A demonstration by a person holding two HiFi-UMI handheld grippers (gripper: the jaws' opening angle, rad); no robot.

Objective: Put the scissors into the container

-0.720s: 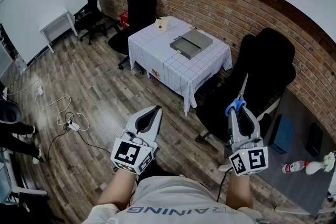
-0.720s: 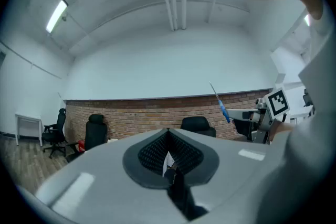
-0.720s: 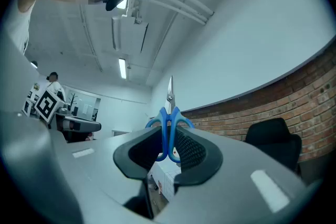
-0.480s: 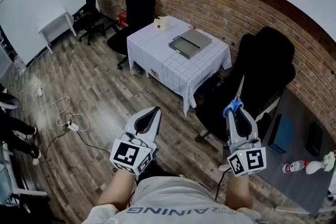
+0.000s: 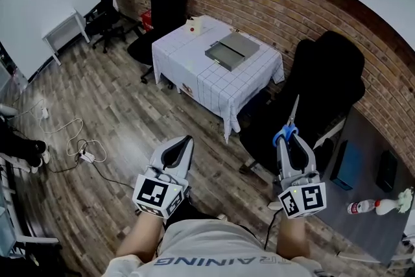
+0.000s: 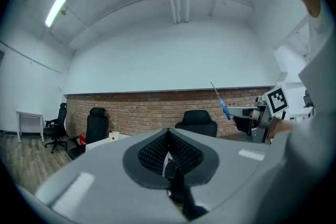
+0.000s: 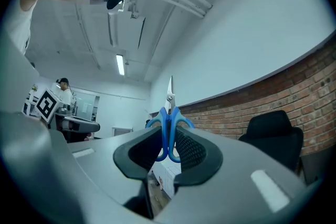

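Blue-handled scissors (image 5: 288, 128) (image 7: 169, 126) stand blades-up in my right gripper (image 5: 289, 141) (image 7: 169, 136), which is shut on their handles; they also show far off in the left gripper view as scissors (image 6: 221, 100). My left gripper (image 5: 182, 146) (image 6: 168, 150) is shut with nothing in it, held low at the left. The grey container (image 5: 231, 51) lies on a table with a white checked cloth (image 5: 194, 68), well ahead of both grippers and apart from them.
Black office chairs stand around: one (image 5: 314, 100) just behind the right gripper, another (image 5: 161, 16) left of the table. A brick wall (image 5: 279, 16) runs behind. Cables (image 5: 81, 152) lie on the wooden floor at left. A grey desk (image 5: 376, 204) with a bottle is at right.
The head view has shifted slightly, so table and chairs slide up-left in frame. Both grippers keep their hold and relative pose.
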